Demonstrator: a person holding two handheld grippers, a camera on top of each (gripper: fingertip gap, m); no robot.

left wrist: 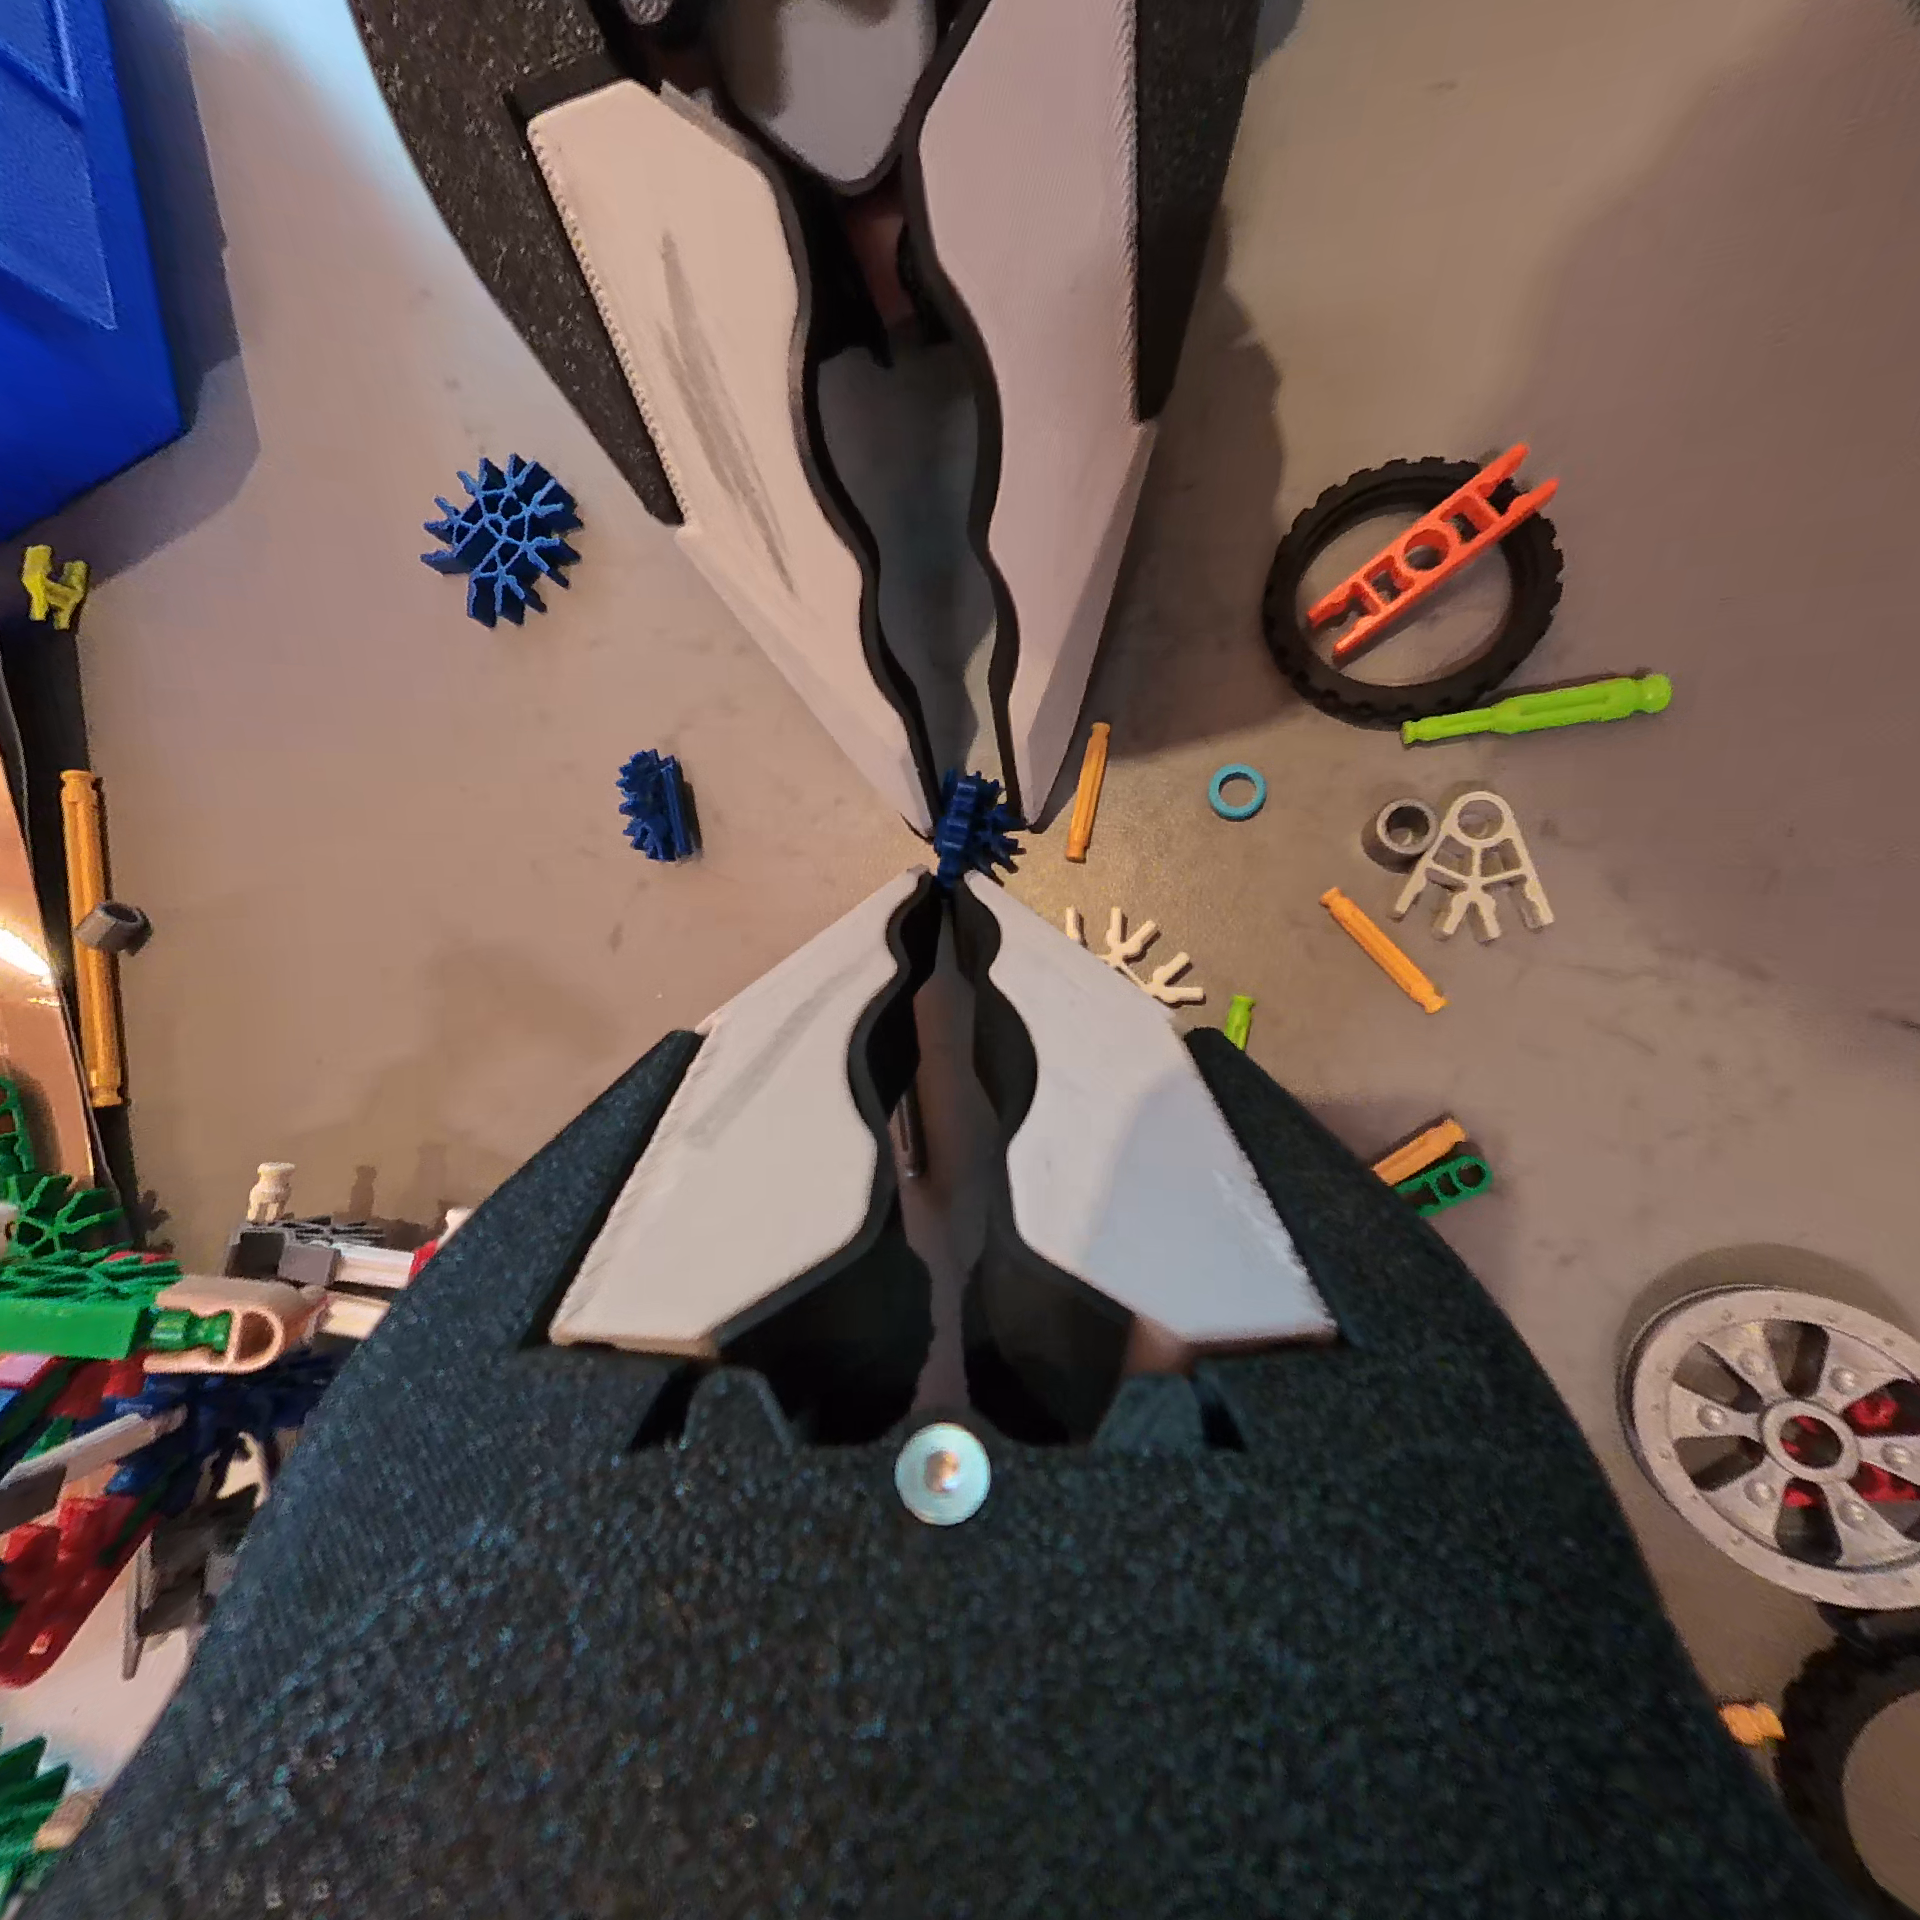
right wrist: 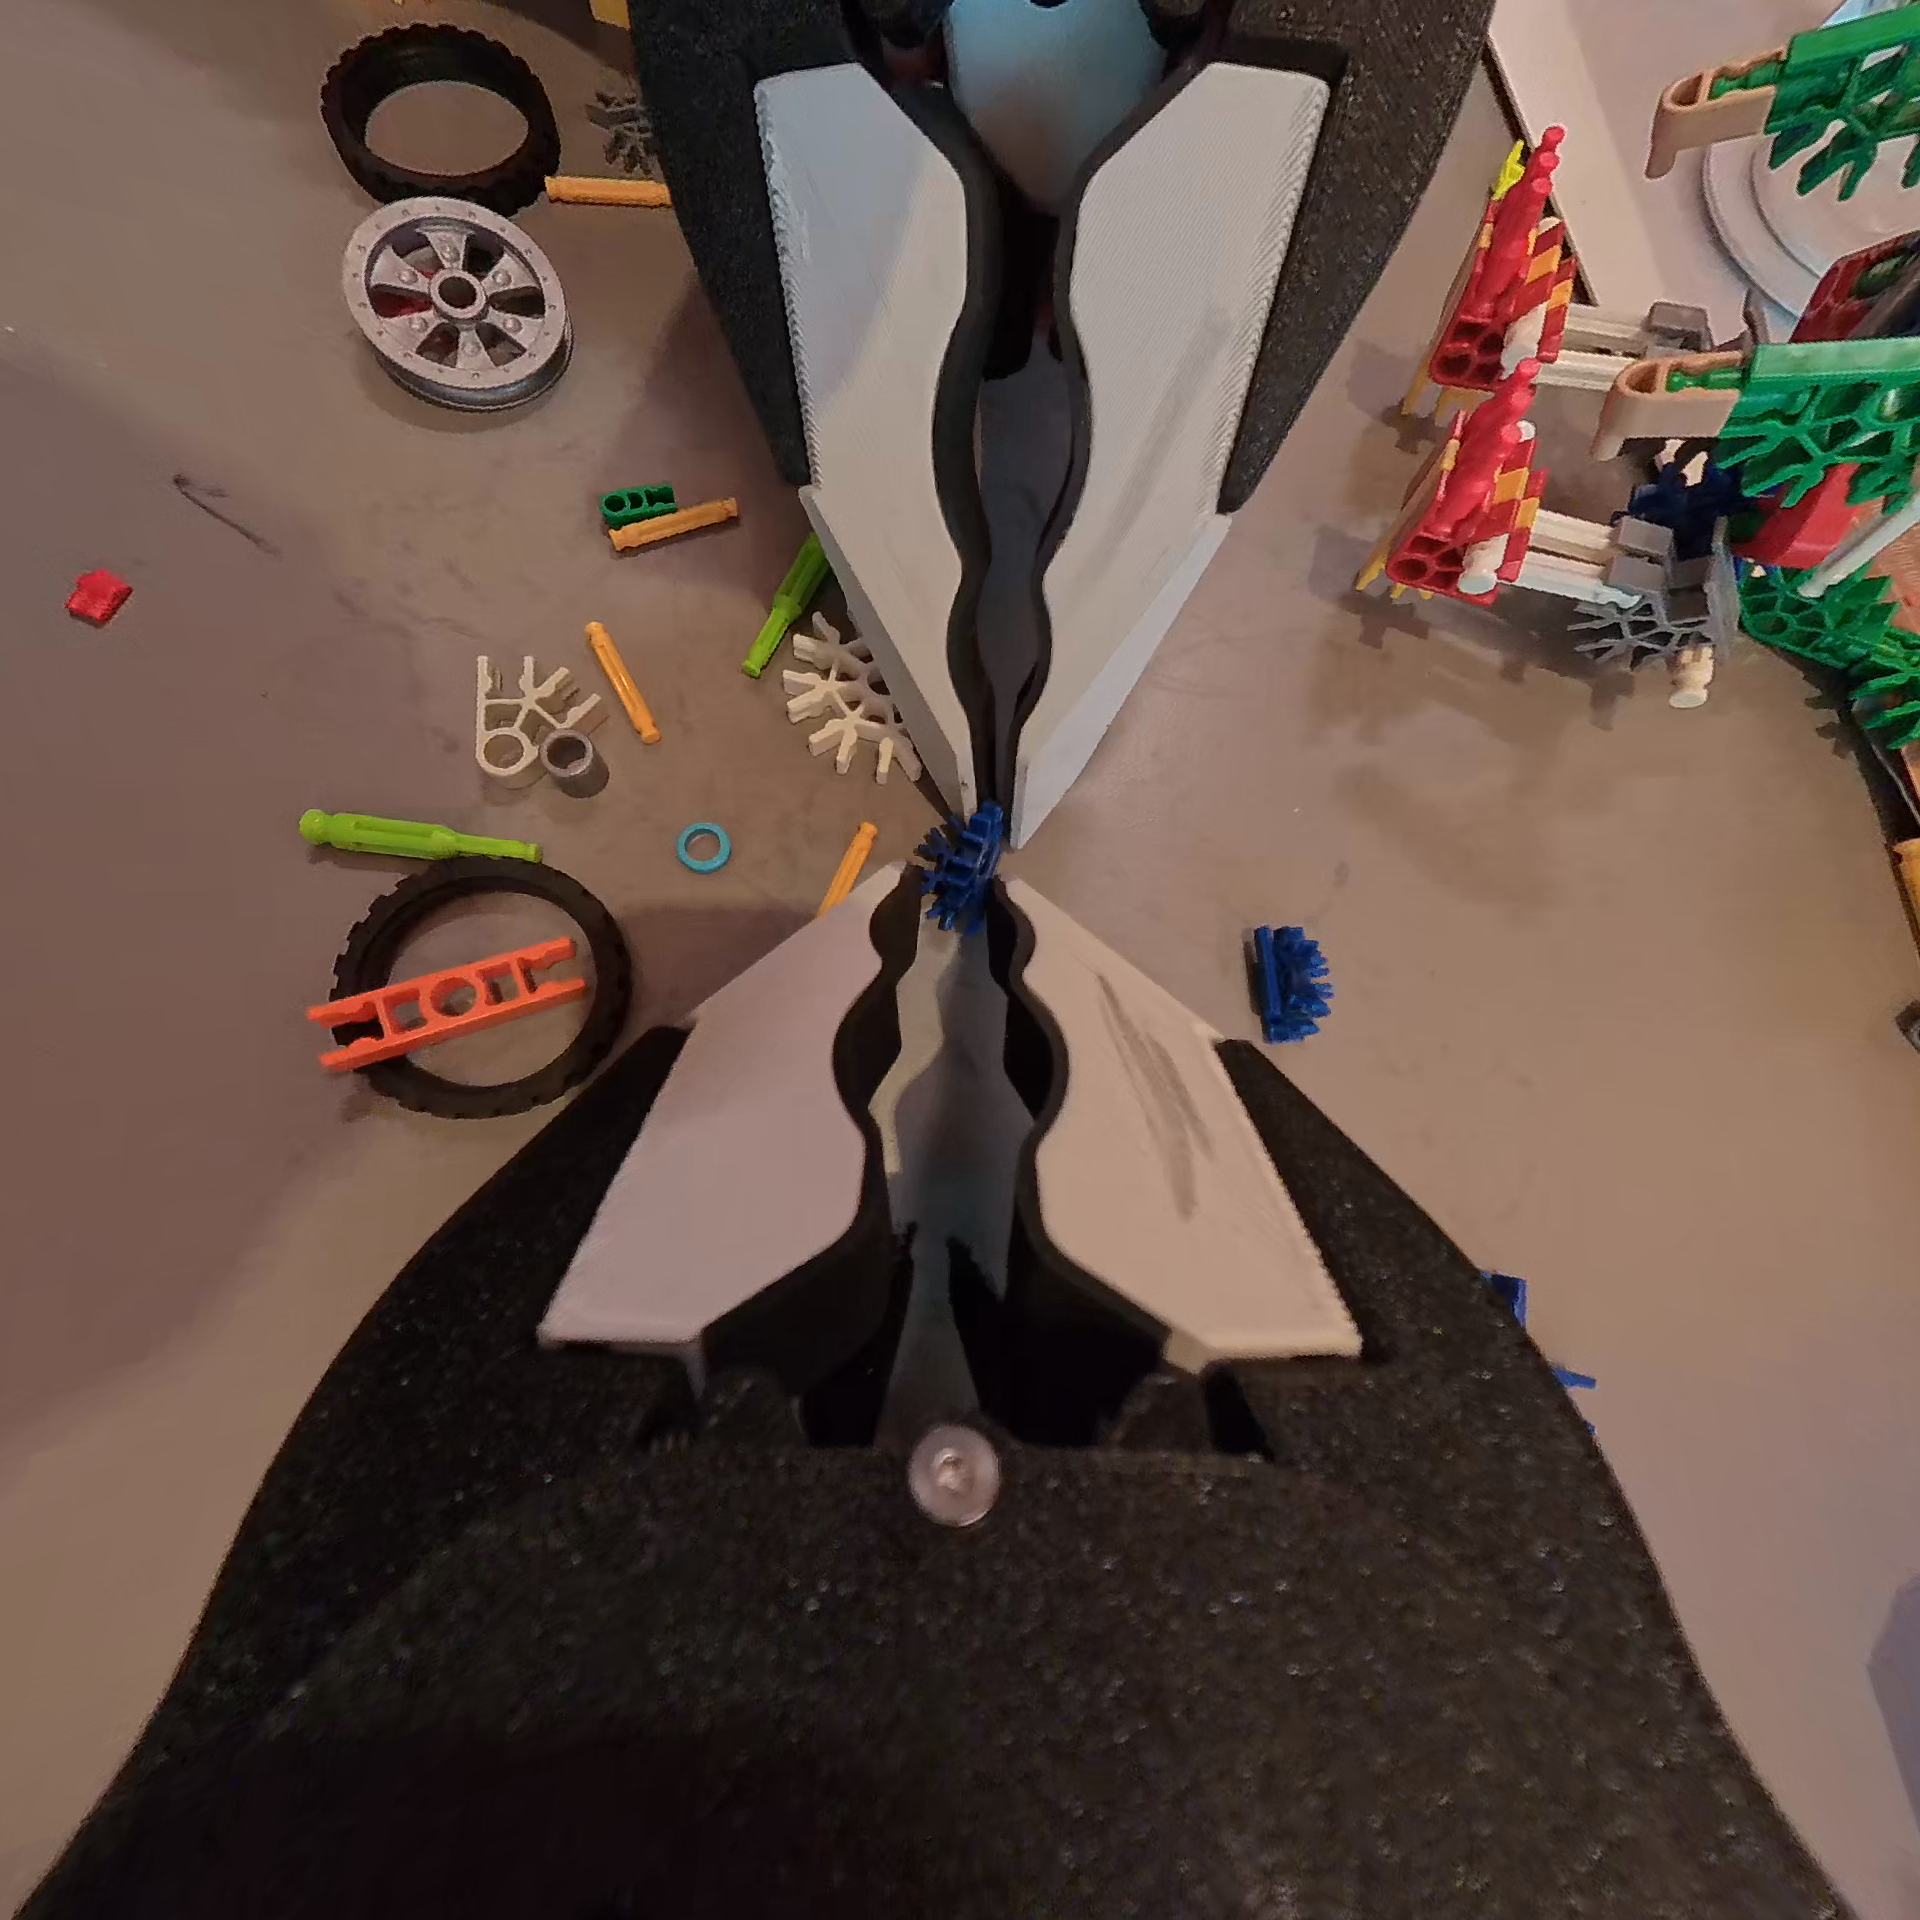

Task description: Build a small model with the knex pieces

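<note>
A small blue snowflake-shaped connector is held above the grey table, pinched from both sides. My left gripper reaches in from the bottom of the left wrist view and is shut on its near edge. My right gripper comes from the top and is shut on the far edge. In the right wrist view the same connector sits between my right gripper below and my left gripper above. The two grippers meet tip to tip. Whether the blue piece is one part or two joined parts is unclear.
Loose parts lie on the table: two more blue connectors, a black tyre with an orange piece, a green rod, a silver wheel hub, a white connector. A built model stands to one side, near a blue box. Only a small space, under 4 cm, lies between the two pairs of fingers. Between my right fingertips and the green rod there is roughly 9 cm. My right wrist view looks at it from another angle.
</note>
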